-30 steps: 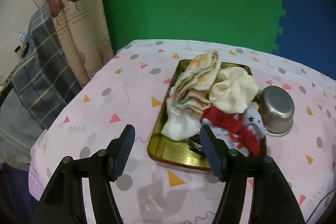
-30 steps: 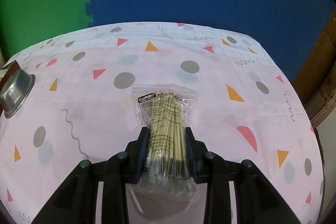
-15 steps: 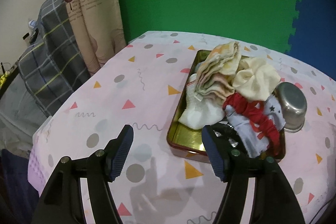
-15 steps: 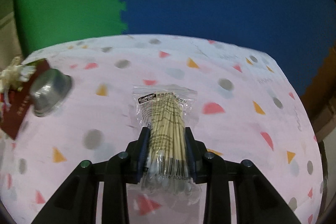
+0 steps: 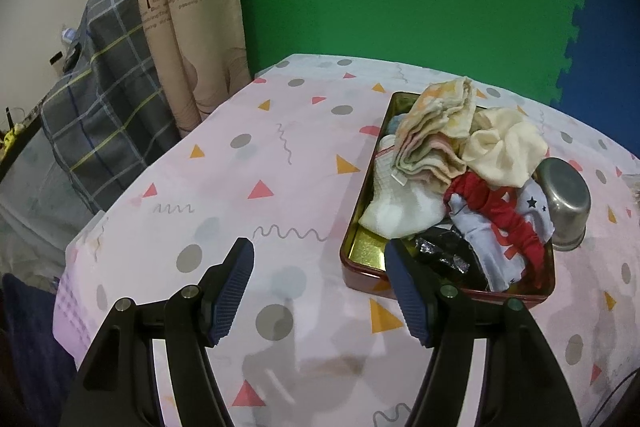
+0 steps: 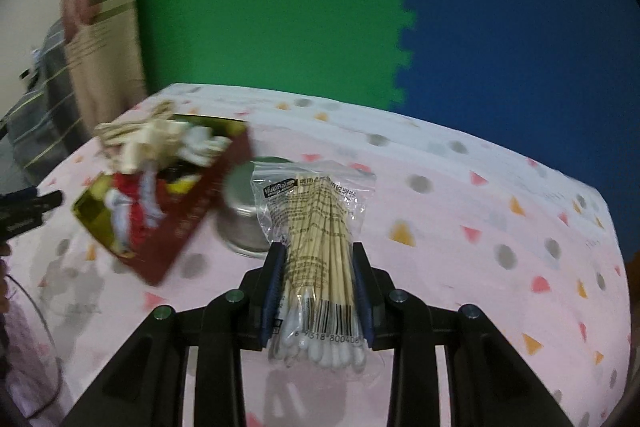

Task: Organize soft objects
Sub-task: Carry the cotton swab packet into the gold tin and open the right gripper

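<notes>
A red tin tray with a gold inside (image 5: 362, 251) (image 6: 188, 223) sits on the pink patterned tablecloth (image 5: 248, 163), piled with soft cloths: a folded striped cloth (image 5: 436, 131), a cream cloth (image 5: 504, 147), a white cloth (image 5: 400, 203), a red scrunched cloth (image 5: 508, 223) and a pale blue starred one (image 5: 532, 207). My left gripper (image 5: 320, 267) hovers open over the tablecloth just left of the tray's near corner, with nothing between its pads. My right gripper (image 6: 318, 263) is shut on a clear bag of cotton swabs (image 6: 320, 227), held above the table.
A small steel bowl (image 5: 566, 203) (image 6: 244, 215) stands against the tray's right side. A curtain (image 5: 180, 7) and a plaid-covered piece of furniture (image 5: 96, 95) lie beyond the table's left edge. Green and blue foam mats (image 6: 280, 7) form the back wall.
The right gripper has swung left and risen with the swab bag, bringing the tray and bowl into its view. The left gripper has shifted left of the tray, which now lies to the right of its jaws.
</notes>
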### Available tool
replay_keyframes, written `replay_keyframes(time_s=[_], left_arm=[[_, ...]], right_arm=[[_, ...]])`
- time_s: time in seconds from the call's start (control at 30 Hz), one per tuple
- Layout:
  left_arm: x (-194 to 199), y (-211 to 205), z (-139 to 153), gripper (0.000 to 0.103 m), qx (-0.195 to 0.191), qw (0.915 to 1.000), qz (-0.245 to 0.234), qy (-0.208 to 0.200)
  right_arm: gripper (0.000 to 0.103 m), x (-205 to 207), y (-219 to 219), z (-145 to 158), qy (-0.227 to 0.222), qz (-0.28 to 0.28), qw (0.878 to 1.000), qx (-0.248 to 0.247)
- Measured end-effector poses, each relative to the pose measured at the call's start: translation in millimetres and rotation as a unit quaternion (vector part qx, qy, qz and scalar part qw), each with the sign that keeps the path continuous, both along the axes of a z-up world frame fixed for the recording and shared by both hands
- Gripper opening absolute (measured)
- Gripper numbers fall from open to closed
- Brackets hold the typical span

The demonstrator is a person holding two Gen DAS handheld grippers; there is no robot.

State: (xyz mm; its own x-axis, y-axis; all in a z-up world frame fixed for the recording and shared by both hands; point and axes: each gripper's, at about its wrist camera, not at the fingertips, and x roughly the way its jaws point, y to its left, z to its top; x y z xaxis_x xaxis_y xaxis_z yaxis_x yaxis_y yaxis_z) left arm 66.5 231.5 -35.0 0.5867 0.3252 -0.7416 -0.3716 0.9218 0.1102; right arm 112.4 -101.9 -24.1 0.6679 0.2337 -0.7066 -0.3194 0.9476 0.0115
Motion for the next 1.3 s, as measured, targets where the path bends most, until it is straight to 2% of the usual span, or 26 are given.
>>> replay_keyframes(time_s=[0.4, 0.5, 1.3], left_arm=[[-5.1, 13.5, 2.1, 0.065, -0.013, 0.9998, 0.015, 0.001], [-5.5, 16.6, 2.4, 0.07, -0.009, 0.9997, 0.021, 0.001], [-7.2, 29.2, -1.5, 0.075, -0.012, 0.999, 0.042, 0.005]], right_arm=[[0.032, 0.1, 101.0, 6.9, 0.005, 0.088, 0.996, 0.001], [0.032, 2.3, 117.8, 2.8, 0.008, 0.1, 0.995, -0.004], [0.032, 51.3, 178.3, -23.2, 0.023, 0.092, 0.995, -0.004]])
